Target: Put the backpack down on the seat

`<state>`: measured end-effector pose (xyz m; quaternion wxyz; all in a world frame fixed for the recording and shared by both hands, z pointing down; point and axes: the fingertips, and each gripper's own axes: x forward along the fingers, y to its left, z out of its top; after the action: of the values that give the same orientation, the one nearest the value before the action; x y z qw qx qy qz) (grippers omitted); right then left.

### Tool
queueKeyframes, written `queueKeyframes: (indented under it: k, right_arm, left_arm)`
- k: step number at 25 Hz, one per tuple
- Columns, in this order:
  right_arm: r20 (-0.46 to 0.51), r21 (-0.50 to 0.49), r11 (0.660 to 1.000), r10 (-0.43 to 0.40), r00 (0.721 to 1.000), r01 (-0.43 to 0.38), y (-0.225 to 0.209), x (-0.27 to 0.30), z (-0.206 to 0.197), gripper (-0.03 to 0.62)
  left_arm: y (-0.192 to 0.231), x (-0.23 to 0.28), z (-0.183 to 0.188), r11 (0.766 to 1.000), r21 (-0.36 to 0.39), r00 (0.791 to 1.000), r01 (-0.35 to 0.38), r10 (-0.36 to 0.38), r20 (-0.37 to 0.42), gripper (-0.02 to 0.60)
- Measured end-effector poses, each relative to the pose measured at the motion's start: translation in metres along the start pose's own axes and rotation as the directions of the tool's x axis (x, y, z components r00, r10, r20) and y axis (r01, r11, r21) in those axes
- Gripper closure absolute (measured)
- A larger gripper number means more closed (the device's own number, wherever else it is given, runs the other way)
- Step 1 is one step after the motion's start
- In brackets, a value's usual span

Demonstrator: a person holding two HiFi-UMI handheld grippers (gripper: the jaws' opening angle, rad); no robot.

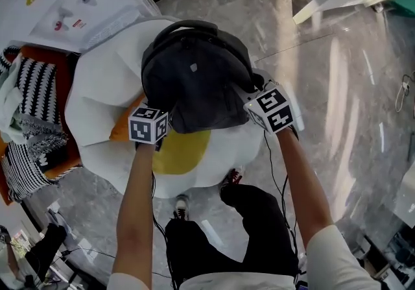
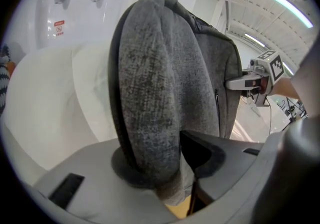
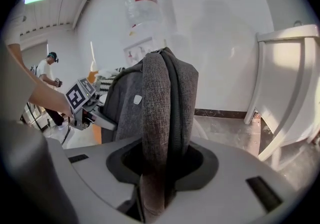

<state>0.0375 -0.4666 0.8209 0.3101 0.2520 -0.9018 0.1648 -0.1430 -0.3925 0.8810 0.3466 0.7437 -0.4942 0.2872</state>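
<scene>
Backpack, dark grey woven fabric, rounded dome shape (image 1: 194, 84): stands upright over the white, soft, lobed seat (image 1: 97, 87), held at its two sides. Its lower edge overlaps the round yellow patch (image 1: 185, 152) in the seat's middle. No view shows whether the base already bears on the cushion. Left tool (image 2: 170, 168): jaws set at a middling gap with a thick padded fold of the bag's side between them; the fold fills the gap and touches both pads, so I read it as gripped. Right tool (image 3: 160, 168): jaws narrow, clamped on a flat doubled fold of grey fabric with a darker band running along it. Step in hand, as I judge it: final lowering of the bag onto the seat, close to done. Next move calls for letting the weight settle fully on the cushion, then opening both tools and drawing them back outward without dragging the fabric. Risk: the bag is tall and soft and the seat is puffy and uneven, so it may slump or roll toward the edge nearest the person once freed. Materials: bag cloth is a coarse heathered weave, matte, with a zip line down one side and a small pale tag; the seat looks smooth and plush; the glossy grey marble floor (image 1: 337, 87) lies around it.
</scene>
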Motion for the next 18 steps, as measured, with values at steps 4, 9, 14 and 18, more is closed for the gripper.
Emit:
queueKeyframes:
  k: [4,9,14,18]
  right_arm:
    - [0.020,0.029,1.000,0.004,1.000,-0.004,-0.004,0.008,-0.001,0.479]
    - [0.029,0.081,0.997,0.011,1.000,-0.014,-0.017,0.020,-0.001,0.465]
    - [0.010,0.091,0.996,0.018,1.000,-0.019,-0.023,0.020,-0.003,0.431]
    - [-0.016,0.050,0.999,0.009,1.000,-0.008,-0.028,0.013,-0.004,0.317]
  left_arm:
    - [0.005,0.004,-0.004,1.000,-0.015,1.000,-0.003,0.003,0.002,0.400]
    - [0.011,0.011,-0.001,0.999,-0.036,1.000,-0.013,0.012,-0.006,0.396]
    - [0.013,0.012,-0.002,0.996,-0.076,0.999,-0.039,0.036,-0.037,0.380]
    - [0.016,0.008,-0.005,0.992,-0.109,0.997,-0.065,0.060,-0.045,0.332]
